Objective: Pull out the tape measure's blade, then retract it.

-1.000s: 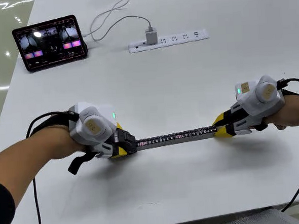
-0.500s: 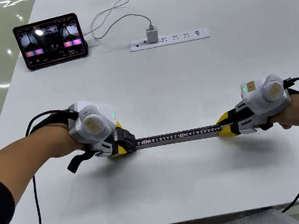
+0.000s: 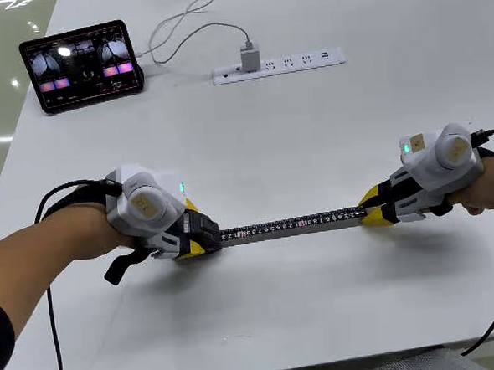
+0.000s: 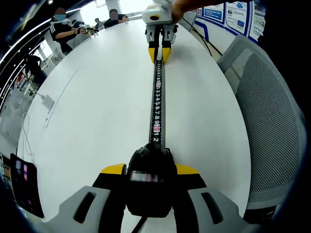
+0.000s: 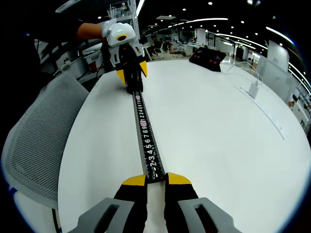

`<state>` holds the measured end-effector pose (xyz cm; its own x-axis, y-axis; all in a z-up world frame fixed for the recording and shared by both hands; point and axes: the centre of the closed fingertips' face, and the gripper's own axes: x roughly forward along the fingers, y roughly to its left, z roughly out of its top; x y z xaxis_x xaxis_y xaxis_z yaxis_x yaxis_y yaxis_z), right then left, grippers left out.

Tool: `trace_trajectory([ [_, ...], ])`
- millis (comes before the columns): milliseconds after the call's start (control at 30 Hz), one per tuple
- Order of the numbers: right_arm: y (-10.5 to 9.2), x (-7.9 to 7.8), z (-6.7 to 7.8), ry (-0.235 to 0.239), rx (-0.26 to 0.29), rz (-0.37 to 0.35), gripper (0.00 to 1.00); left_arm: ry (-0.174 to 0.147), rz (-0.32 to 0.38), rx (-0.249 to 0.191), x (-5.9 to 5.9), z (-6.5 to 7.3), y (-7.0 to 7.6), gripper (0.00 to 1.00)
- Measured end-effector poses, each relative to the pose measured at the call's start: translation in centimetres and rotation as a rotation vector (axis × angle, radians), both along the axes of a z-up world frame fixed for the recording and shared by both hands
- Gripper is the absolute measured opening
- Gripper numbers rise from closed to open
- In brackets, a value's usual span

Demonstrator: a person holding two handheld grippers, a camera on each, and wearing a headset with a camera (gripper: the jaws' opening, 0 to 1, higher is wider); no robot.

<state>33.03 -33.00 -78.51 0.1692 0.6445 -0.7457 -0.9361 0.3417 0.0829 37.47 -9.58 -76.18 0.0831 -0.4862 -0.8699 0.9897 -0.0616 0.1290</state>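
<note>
Head view: we are looking at a white table (image 3: 311, 131), taking the power strip (image 3: 277, 66) as our landmark. The tape measure is lying well apart from the power strip, on its near side. The left gripper (image 3: 196, 236) is clamping the black tape measure case (image 3: 206, 234) near-left of the power strip, its yellow-tipped jaws closing only as far as the case's sides allow. The blade (image 3: 291, 226) is stretching out of the case, just above the tabletop, towards the near-right of the power strip. There the right gripper (image 3: 373, 209) is pinching the blade's end, with its jaws almost together. A tablet (image 3: 80, 66) with a lit screen is standing to the left of the power strip, and a white charger (image 3: 249, 59) is sitting plugged into the strip.

Left gripper view: we are seeing the case (image 4: 149, 179) wedged between the jaws and the numbered blade (image 4: 158, 97) running to the right gripper (image 4: 159, 48).

Right gripper view: we are seeing the blade (image 5: 144, 131) entering the narrow gap between the jaws.
</note>
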Motion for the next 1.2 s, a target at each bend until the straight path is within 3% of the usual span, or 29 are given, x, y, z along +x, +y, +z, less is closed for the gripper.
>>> trace_trajectory([
  [733, -0.88, -0.18, 0.10, 0.007, -0.019, -0.012, 0.09, -0.005, 0.005, 0.001, -0.04, 0.08, -0.05, 0.32],
  [867, -0.88, -0.10, 0.09, 0.038, -0.013, -0.044, 0.09, -0.006, 0.007, -0.001, -0.02, 0.07, -0.06, 0.32],
  [1200, -0.70, -0.26, -0.07, 0.006, -0.063, 0.001, 0.11, -0.003, 0.006, -0.006, -0.06, 0.10, -0.11, 0.32],
])
